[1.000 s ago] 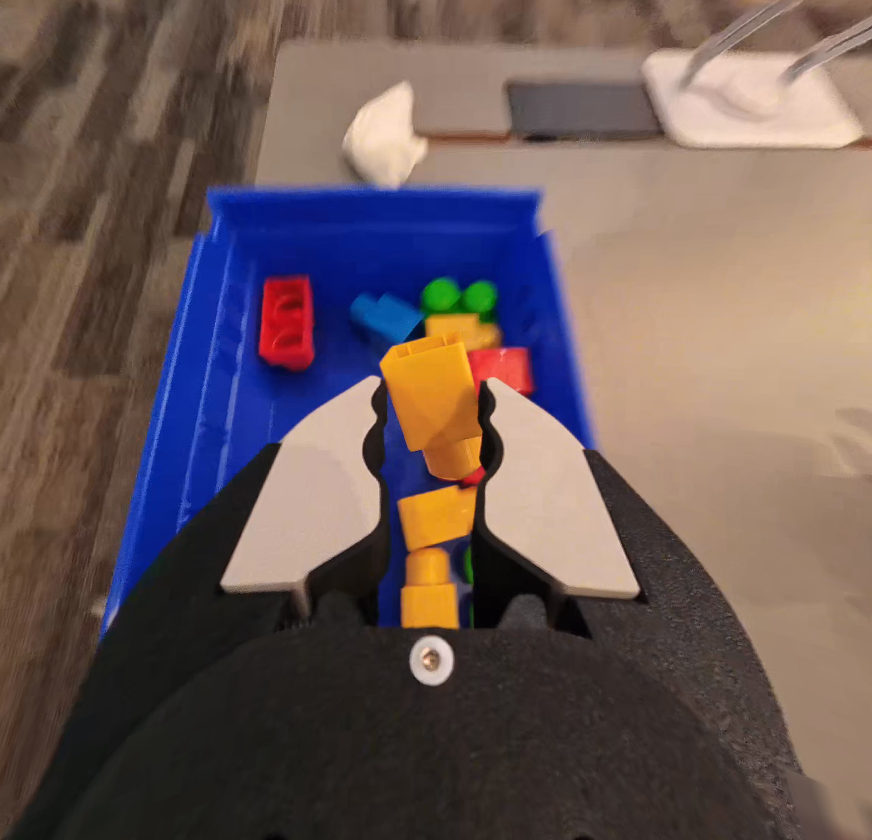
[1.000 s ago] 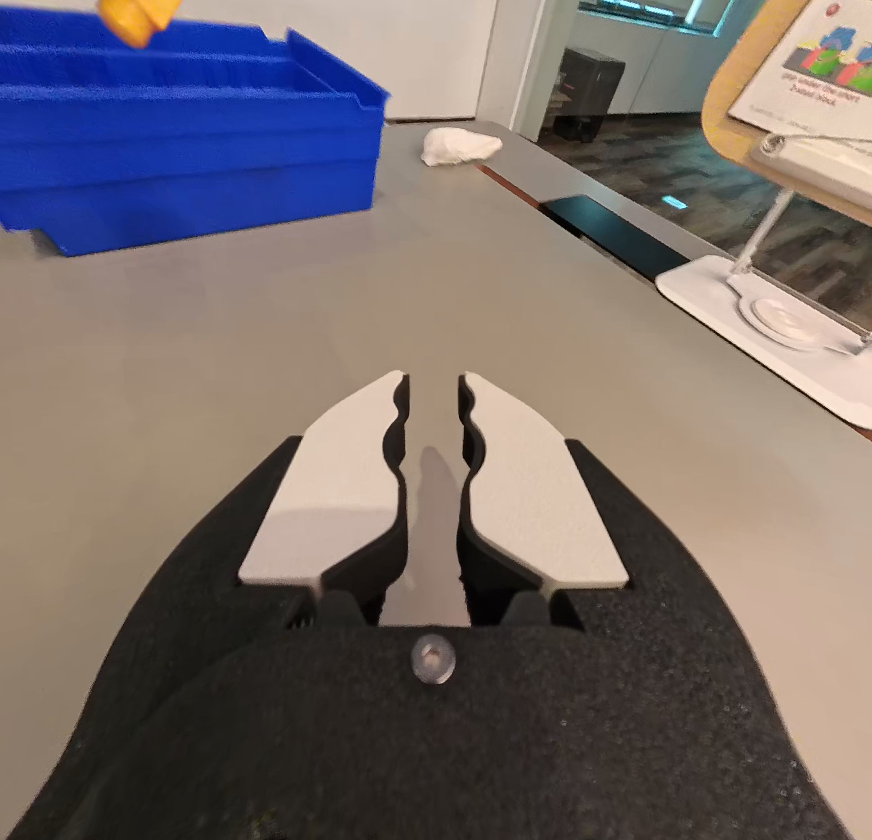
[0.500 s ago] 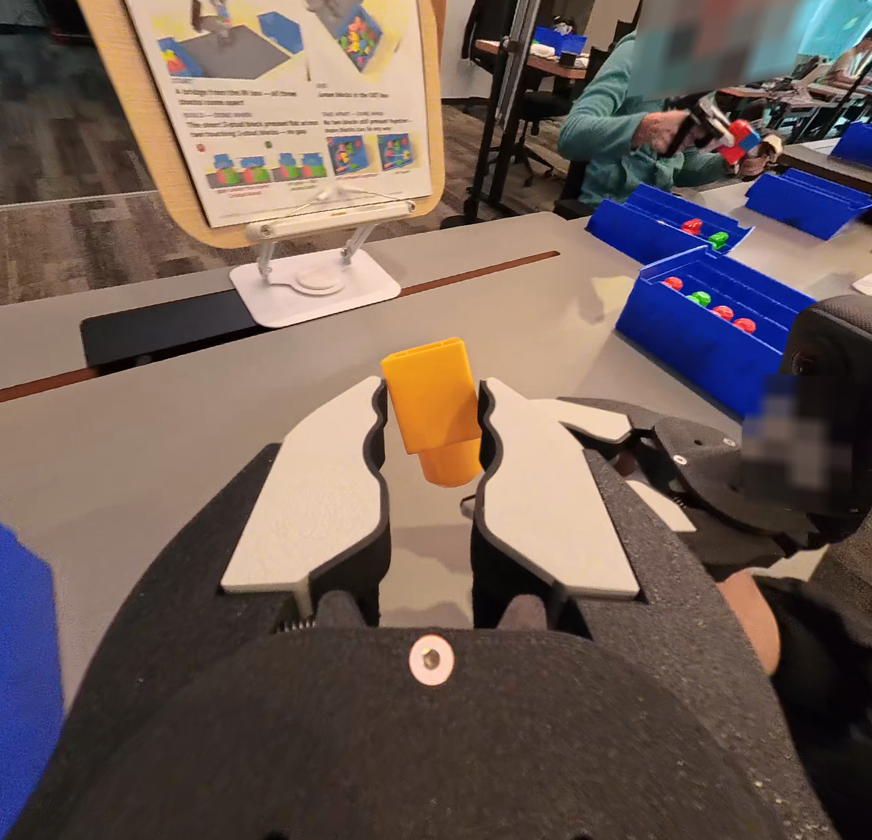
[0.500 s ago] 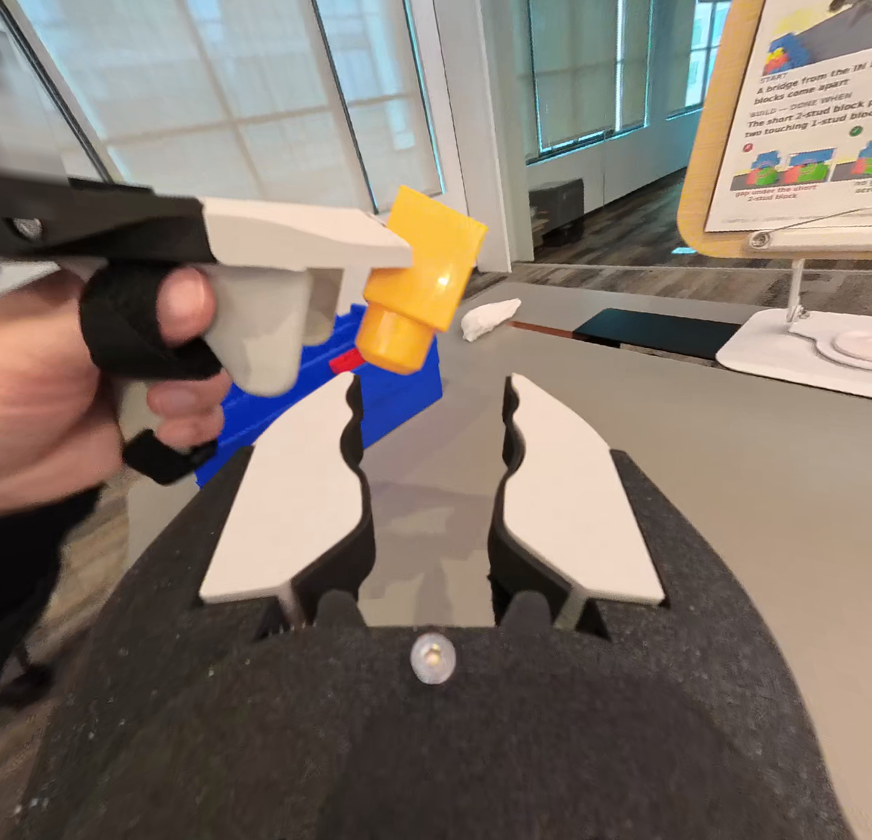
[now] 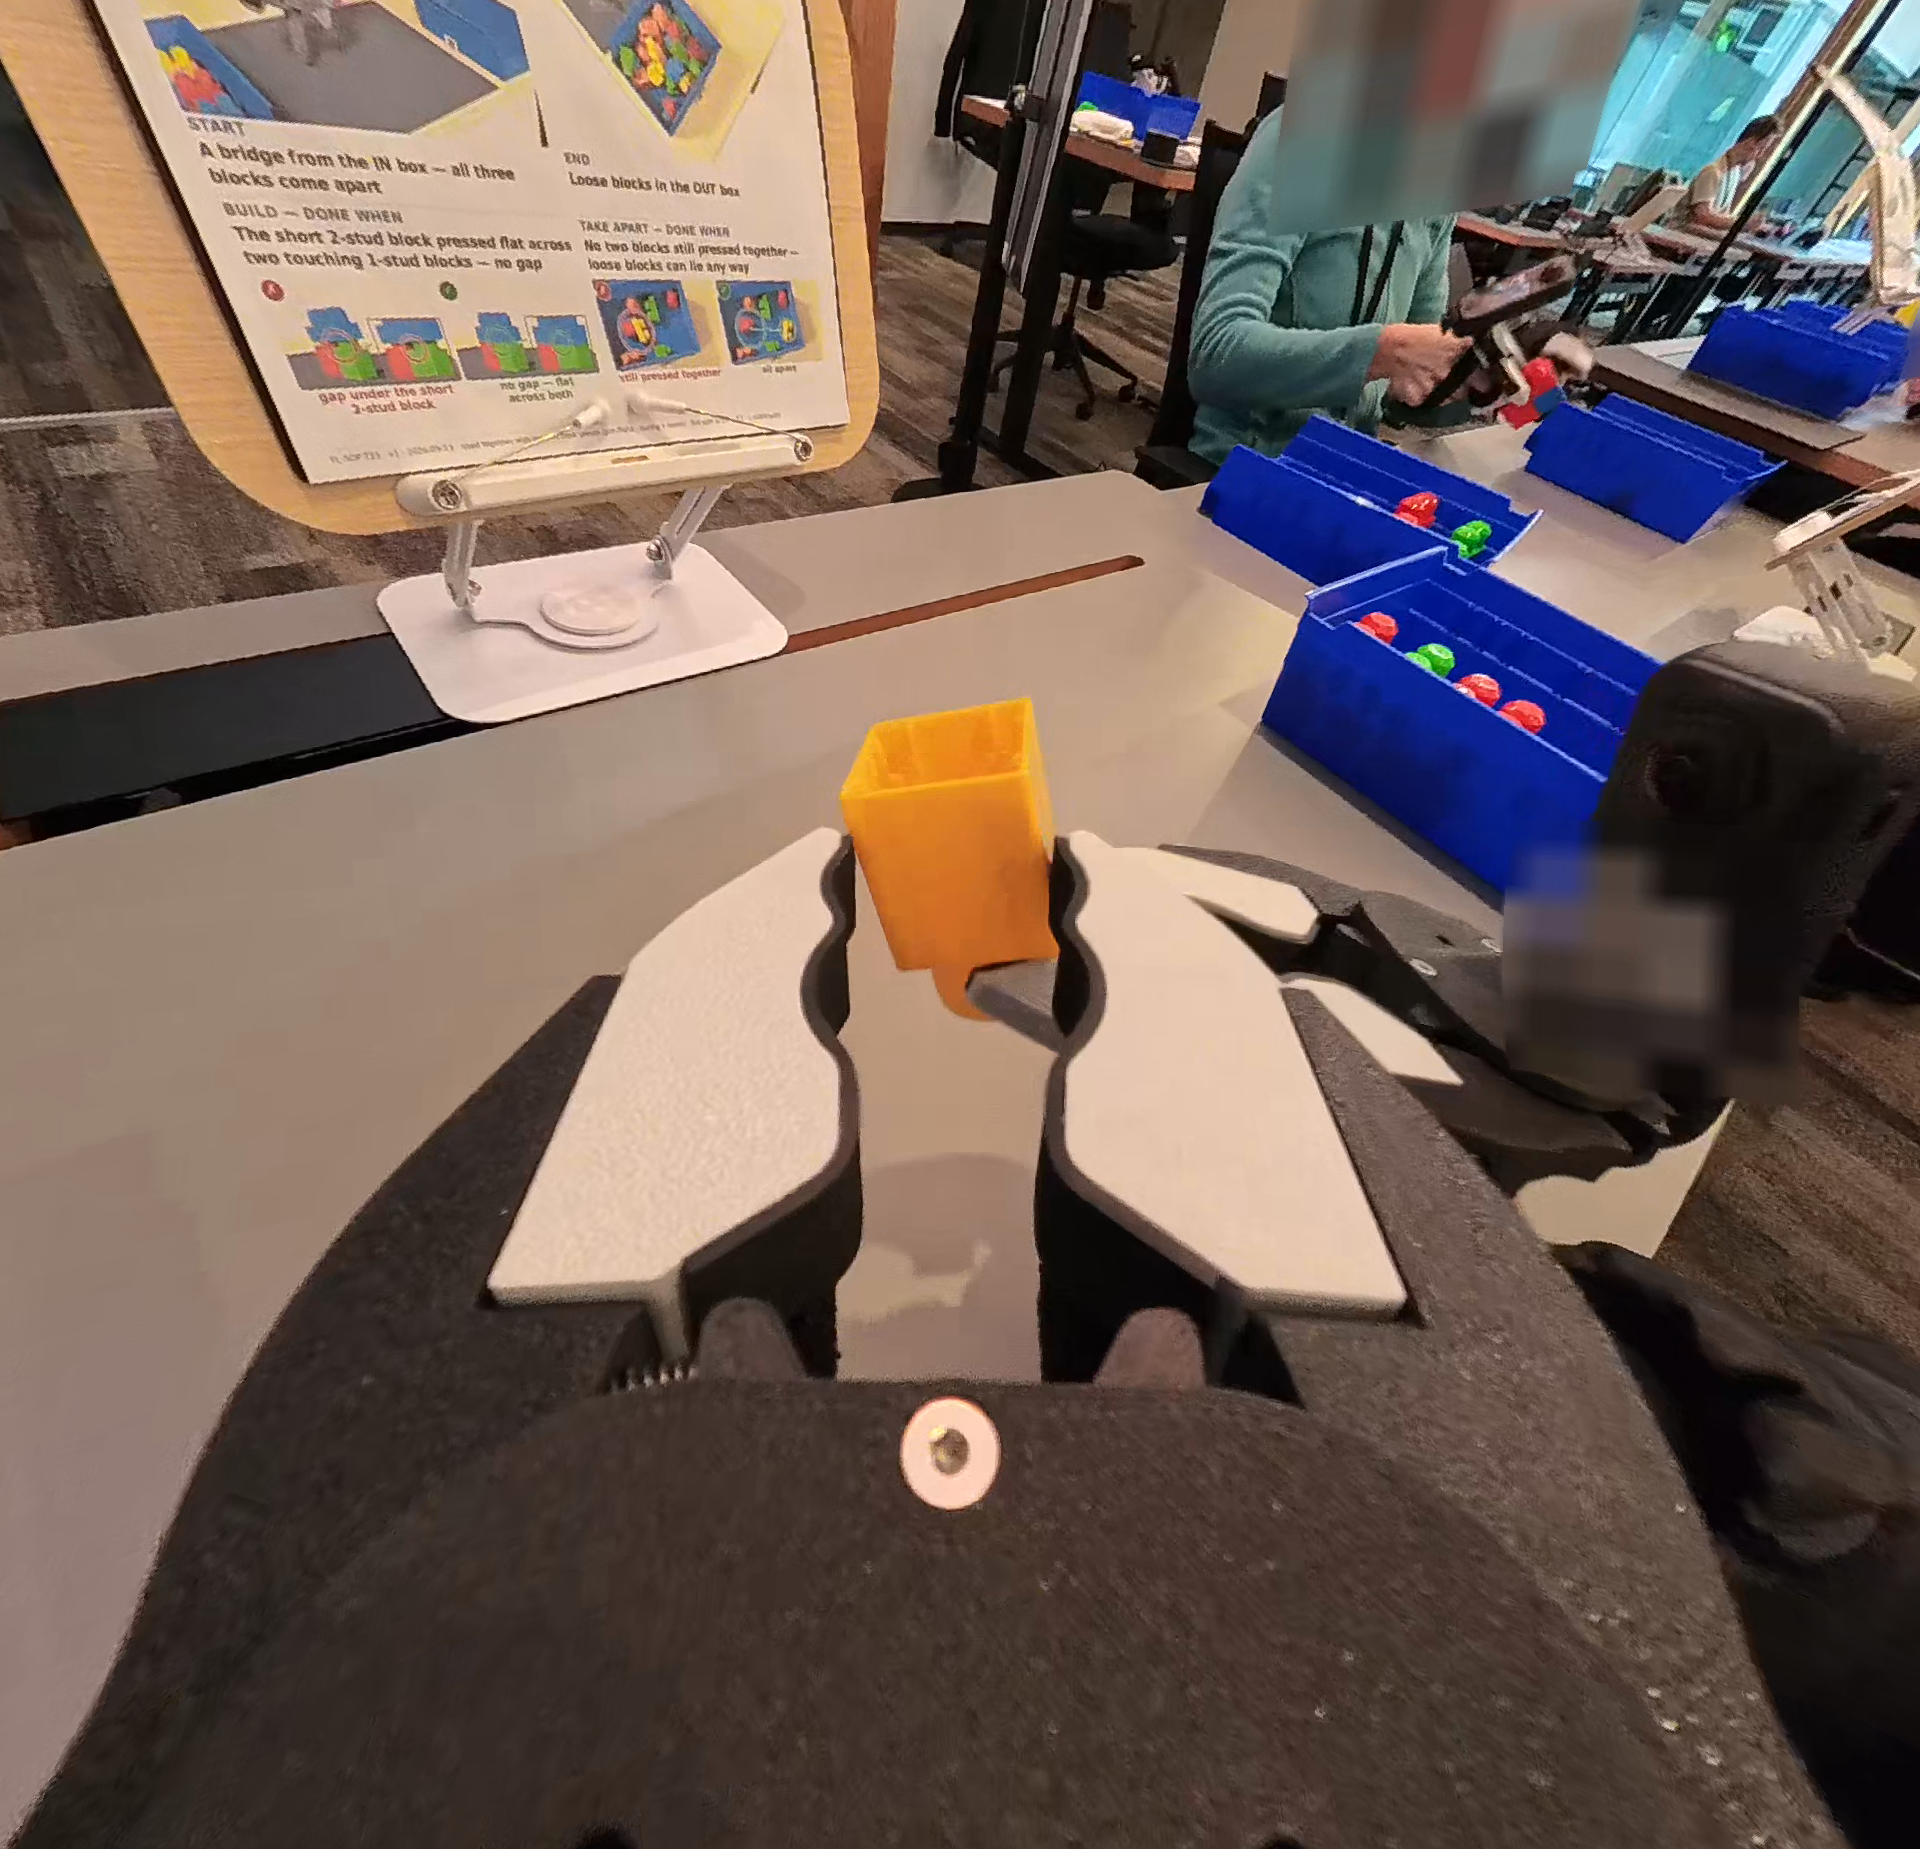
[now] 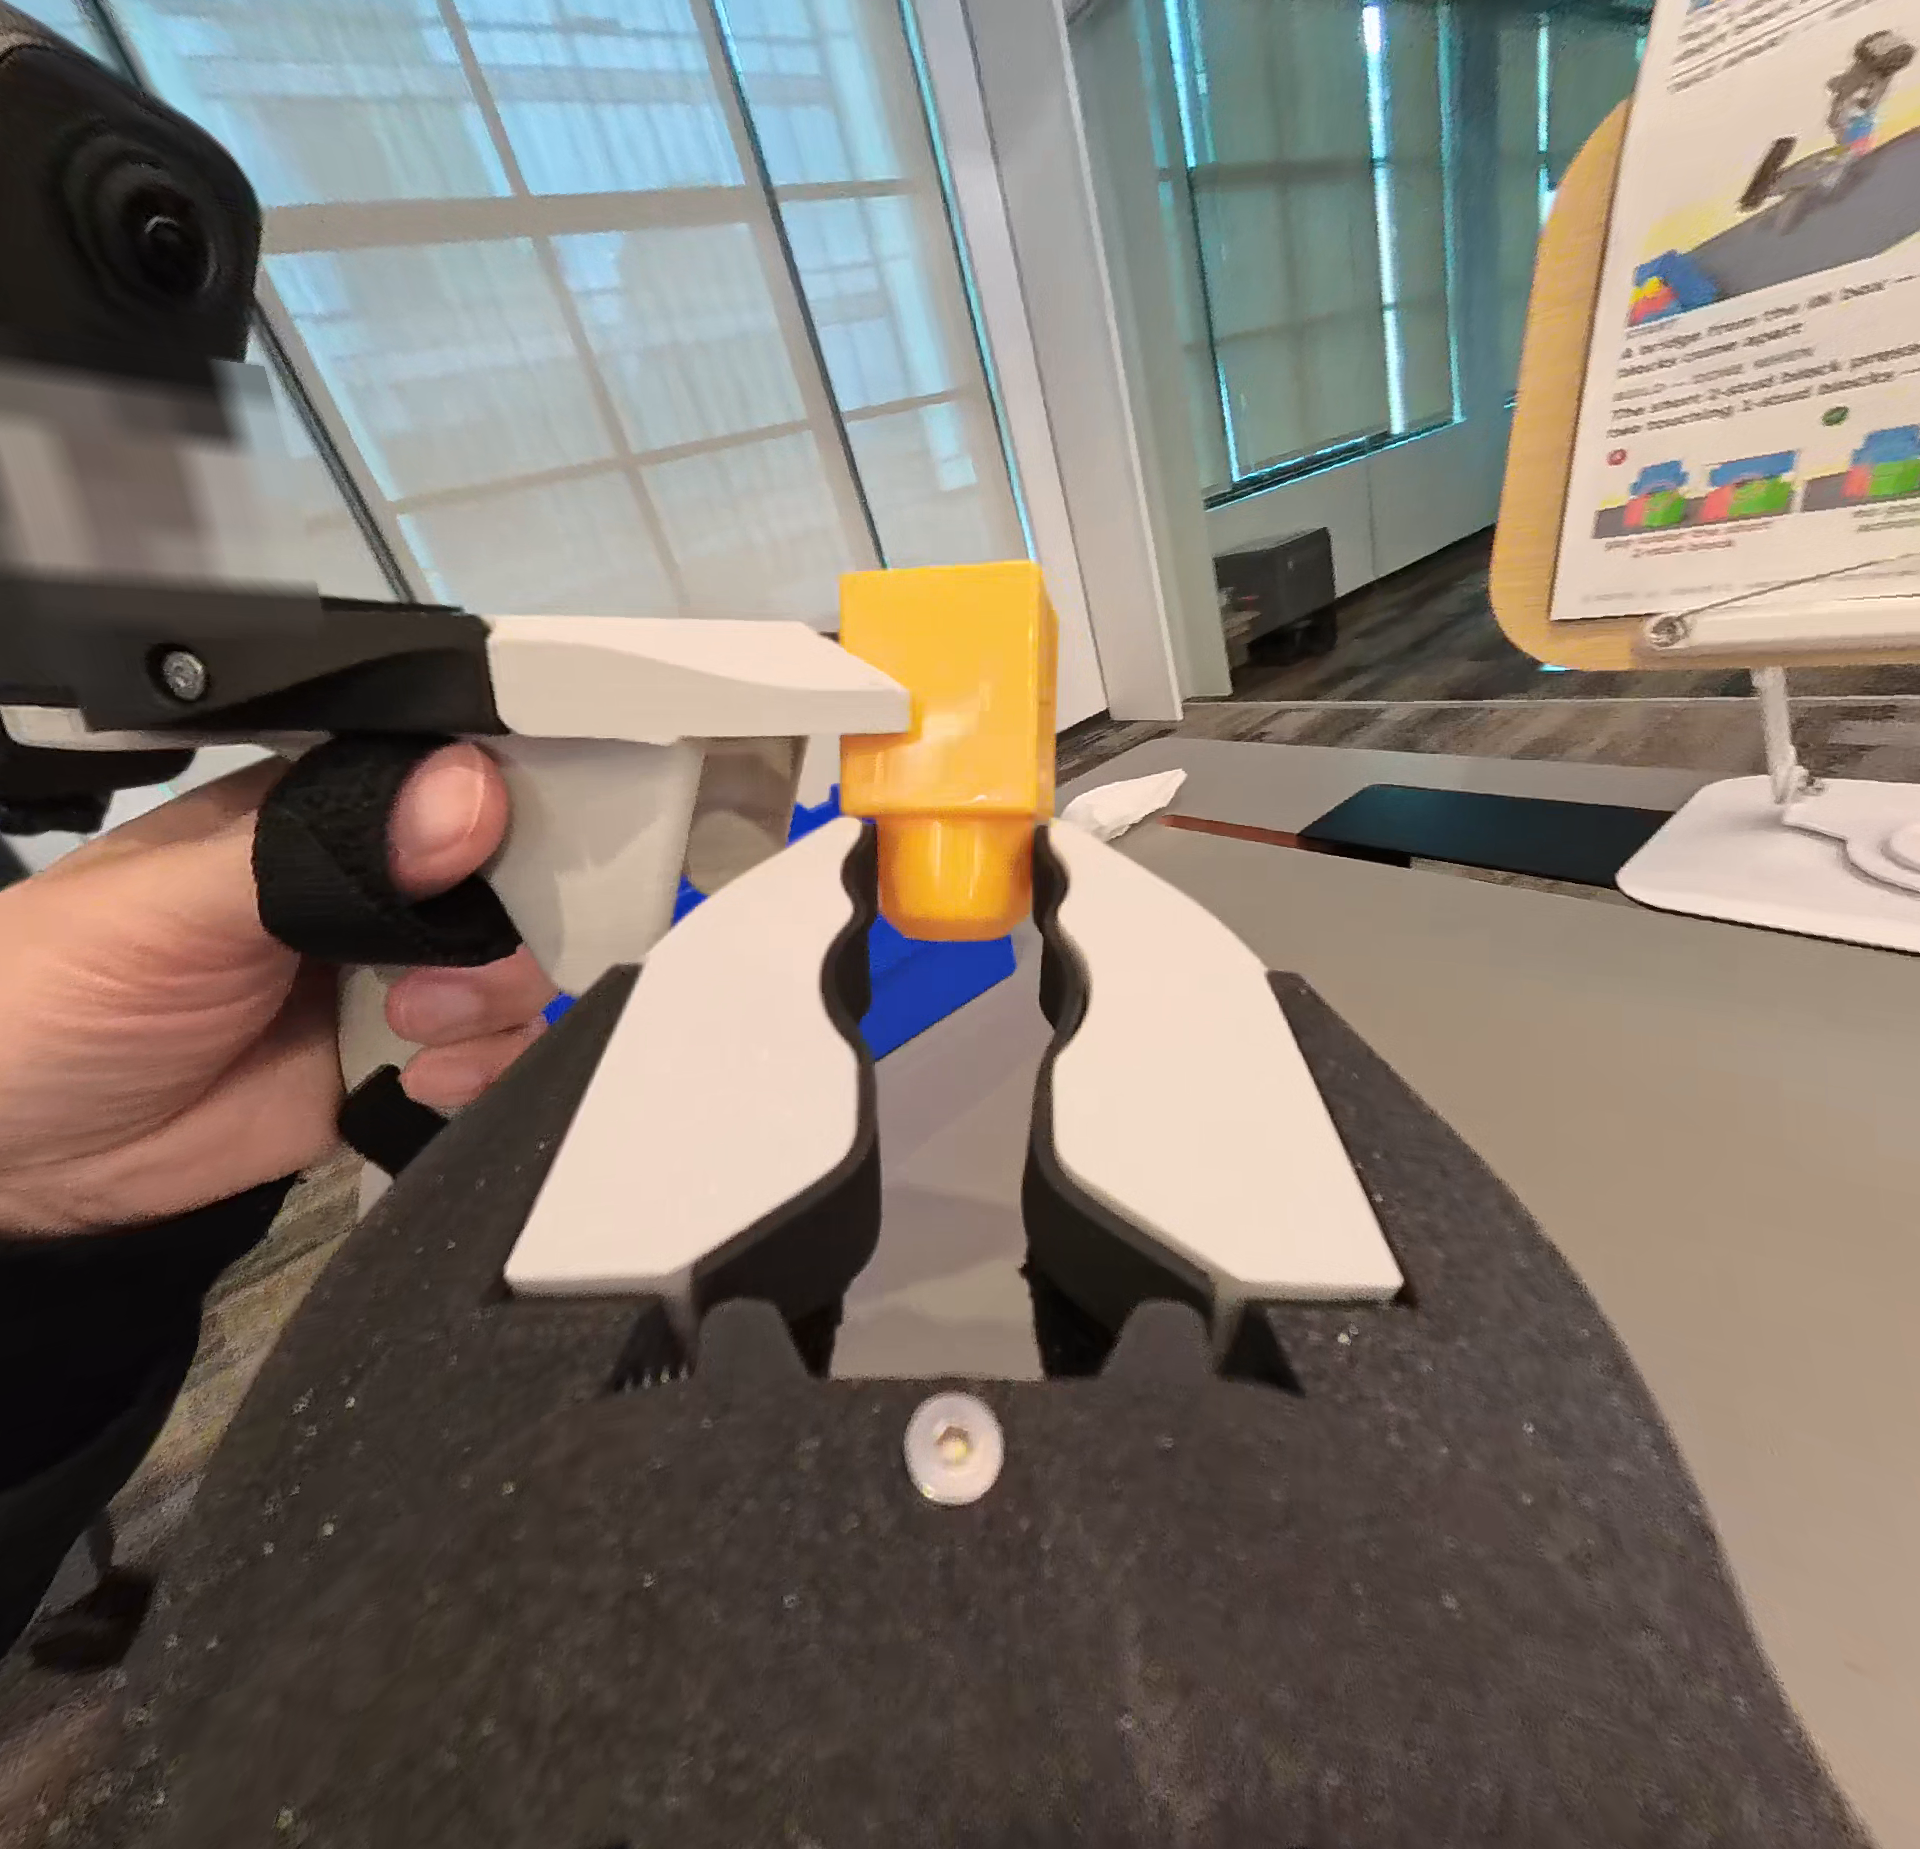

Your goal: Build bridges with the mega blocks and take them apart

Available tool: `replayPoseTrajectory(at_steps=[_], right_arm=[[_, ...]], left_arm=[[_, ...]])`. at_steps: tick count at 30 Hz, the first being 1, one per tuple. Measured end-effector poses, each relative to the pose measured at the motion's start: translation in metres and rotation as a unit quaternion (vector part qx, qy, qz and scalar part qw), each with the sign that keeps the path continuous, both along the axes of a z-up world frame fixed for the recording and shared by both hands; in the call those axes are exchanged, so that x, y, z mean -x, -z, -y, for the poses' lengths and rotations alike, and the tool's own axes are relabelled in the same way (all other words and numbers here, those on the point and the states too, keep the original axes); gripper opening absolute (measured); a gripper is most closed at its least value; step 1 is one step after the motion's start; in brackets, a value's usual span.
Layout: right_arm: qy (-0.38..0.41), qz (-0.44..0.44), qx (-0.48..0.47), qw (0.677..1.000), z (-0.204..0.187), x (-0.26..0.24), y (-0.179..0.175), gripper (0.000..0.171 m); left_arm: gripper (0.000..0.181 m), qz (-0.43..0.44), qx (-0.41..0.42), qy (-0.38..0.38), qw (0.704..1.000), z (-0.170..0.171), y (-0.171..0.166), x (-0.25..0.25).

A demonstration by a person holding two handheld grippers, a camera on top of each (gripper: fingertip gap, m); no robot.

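The left gripper (image 5: 951,890) holds a yellow block (image 5: 951,833) by its body, squeezed between the two fingertips, with the hollow underside turned up and the single stud pointing down. The block is in the air above the grey surface (image 5: 260,989), touching nothing below it.

The right gripper (image 6: 948,869) reaches in from the right of the left one, at a right angle to it. Its fingertips sit on both sides of the block's stud (image 6: 948,880), with the jaws narrowed to about the stud's width. They look to be touching it, but I cannot tell whether they grip it firmly or are just closing in. In the left view one grey fingertip (image 5: 1013,994) of the right gripper shows just under the block, hiding most of the stud.

In the right view a hand (image 6: 197,978) wraps the left gripper's handle, one finger through a black strap.

At the far edge of the surface stands an instruction card (image 5: 468,178) on a white stand (image 5: 582,636). To the far right in the left view lie blue bins (image 5: 1444,719) with red and green blocks inside, and beyond them a person (image 5: 1309,303) in a teal sleeve sits at another table. In the right view a blue bin (image 6: 925,978) shows behind the fingers, and a crumpled white cloth (image 6: 1127,797) lies farther off on the surface
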State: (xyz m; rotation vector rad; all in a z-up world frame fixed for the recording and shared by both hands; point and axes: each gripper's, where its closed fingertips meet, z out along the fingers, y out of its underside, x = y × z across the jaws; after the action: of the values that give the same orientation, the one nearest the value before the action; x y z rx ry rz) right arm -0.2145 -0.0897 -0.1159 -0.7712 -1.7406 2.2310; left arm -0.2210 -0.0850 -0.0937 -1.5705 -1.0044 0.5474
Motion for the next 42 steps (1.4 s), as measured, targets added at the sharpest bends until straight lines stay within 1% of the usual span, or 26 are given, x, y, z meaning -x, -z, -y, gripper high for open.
replayPoseTrajectory(at_steps=[3,5,6,7,8,13,14,15,17,19,20,22,23,25,26,28,29,31,32,34,35,37,39,42], right_arm=[[-0.018,0.006,-0.020,1.000,0.002,0.000,0.005,0.030],[-0.022,0.006,-0.027,0.999,0.002,0.001,0.006,0.042],[-0.020,0.005,-0.030,0.999,0.002,0.001,0.006,0.041],[-0.018,0.000,-0.029,0.999,0.001,0.001,0.005,0.033],[-0.018,-0.008,-0.027,0.999,0.000,0.000,0.003,0.029],[-0.030,-0.023,-0.061,0.997,0.001,-0.004,0.007,0.029],[-0.036,-0.021,-0.078,0.996,0.002,-0.004,0.011,0.029],[-0.044,-0.017,-0.097,0.994,0.002,-0.005,0.016,0.029],[-0.062,-0.016,-0.147,0.987,0.001,-0.004,0.028,0.029],[-0.079,-0.018,-0.238,0.968,-0.005,0.001,0.048,0.029],[-0.087,-0.025,-0.296,0.951,-0.012,0.006,0.060,0.029],[-0.090,-0.045,-0.414,0.905,-0.031,0.022,0.082,0.029],[-0.113,-0.062,-0.454,0.881,-0.036,0.022,0.089,0.029],[-0.185,-0.103,-0.498,0.841,-0.035,0.005,0.097,0.029],[-0.204,-0.112,-0.525,0.819,-0.036,-0.002,0.102,0.029],[-0.216,-0.124,-0.578,0.777,-0.039,-0.008,0.112,0.029],[-0.226,-0.126,-0.589,0.765,-0.039,-0.013,0.115,0.029],[-0.248,-0.116,-0.590,0.760,-0.036,-0.022,0.118,0.029],[-0.257,-0.113,-0.587,0.759,-0.034,-0.026,0.119,0.029],[-0.271,-0.113,-0.589,0.753,-0.033,-0.032,0.120,0.029],[-0.273,-0.113,-0.595,0.748,-0.033,-0.033,0.121,0.029],[-0.281,-0.116,-0.594,0.745,-0.031,-0.036,0.120,0.029],[-0.301,-0.114,-0.579,0.749,-0.027,-0.044,0.117,0.029],[-0.309,-0.121,-0.582,0.742,-0.027,-0.047,0.117,0.029]], left_arm=[[0.035,-0.006,-0.003,-0.001,1.000,0.000,-0.001,-0.002],[0.035,-0.008,-0.009,-0.001,1.000,-0.001,-0.002,-0.003],[0.035,-0.007,-0.016,0.005,1.000,-0.003,-0.004,-0.004],[0.035,-0.006,-0.016,0.008,1.000,-0.005,-0.004,-0.005],[0.035,-0.007,-0.013,0.010,1.000,-0.006,-0.004,-0.005],[0.035,-0.006,0.001,0.014,1.000,-0.006,-0.001,-0.009],[0.038,-0.003,0.006,0.011,1.000,-0.003,0.001,-0.010],[0.048,-0.003,0.008,0.008,1.000,0.000,0.002,-0.011],[0.050,-0.009,0.016,0.010,1.000,0.007,0.005,-0.016],[0.053,-0.014,0.037,0.010,0.999,0.020,0.012,-0.025],[0.051,-0.016,0.054,0.013,0.998,0.027,0.018,-0.031],[0.049,-0.012,0.092,0.013,0.996,0.042,0.032,-0.042],[0.048,-0.014,0.108,0.016,0.994,0.047,0.040,-0.046],[0.044,-0.036,0.134,0.054,0.989,0.041,0.053,-0.052],[0.044,-0.050,0.164,0.067,0.983,0.037,0.062,-0.052],[0.050,-0.081,0.258,0.093,0.958,0.030,0.081,-0.051],[0.052,-0.093,0.300,0.115,0.942,0.023,0.090,-0.053],[0.052,-0.100,0.364,0.151,0.914,0.014,0.107,-0.057],[0.053,-0.102,0.378,0.154,0.907,0.011,0.111,-0.056],[0.054,-0.103,0.380,0.148,0.907,0.007,0.111,-0.051],[0.053,-0.108,0.370,0.158,0.909,0.003,0.109,-0.052],[0.046,-0.119,0.348,0.197,0.909,-0.008,0.109,-0.061],[0.042,-0.119,0.357,0.200,0.905,-0.009,0.112,-0.060],[0.038,-0.120,0.364,0.207,0.900,-0.011,0.118,-0.059]])
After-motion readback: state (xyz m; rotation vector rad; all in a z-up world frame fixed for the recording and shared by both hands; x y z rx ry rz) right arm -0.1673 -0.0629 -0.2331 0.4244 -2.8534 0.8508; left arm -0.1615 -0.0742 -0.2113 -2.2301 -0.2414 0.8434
